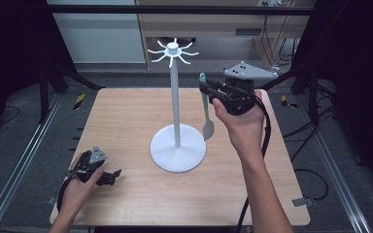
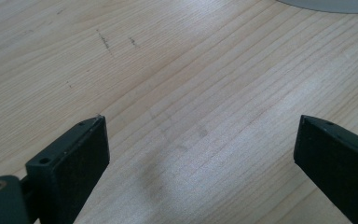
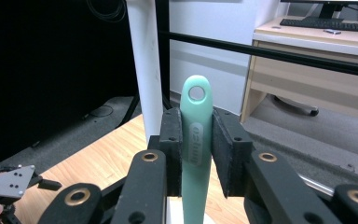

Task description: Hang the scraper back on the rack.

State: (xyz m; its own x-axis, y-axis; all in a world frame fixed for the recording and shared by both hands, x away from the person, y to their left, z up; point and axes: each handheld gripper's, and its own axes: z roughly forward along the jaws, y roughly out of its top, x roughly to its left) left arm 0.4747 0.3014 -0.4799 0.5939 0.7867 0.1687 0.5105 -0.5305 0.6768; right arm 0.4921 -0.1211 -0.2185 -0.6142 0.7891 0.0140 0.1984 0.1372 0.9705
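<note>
We see the right gripper clamped on the green spatula near its top, spatula hanging upright in the air just beside the white stand pole, blade above the base. Left gripper rests low on the table, jaws wide w/ nothing between.

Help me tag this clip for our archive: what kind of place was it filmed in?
Probably a lab or office workroom: a light wooden table stands inside a black metal frame, loose black cables trail over the grey floor, and a desk with a black keyboard stands behind.
</note>
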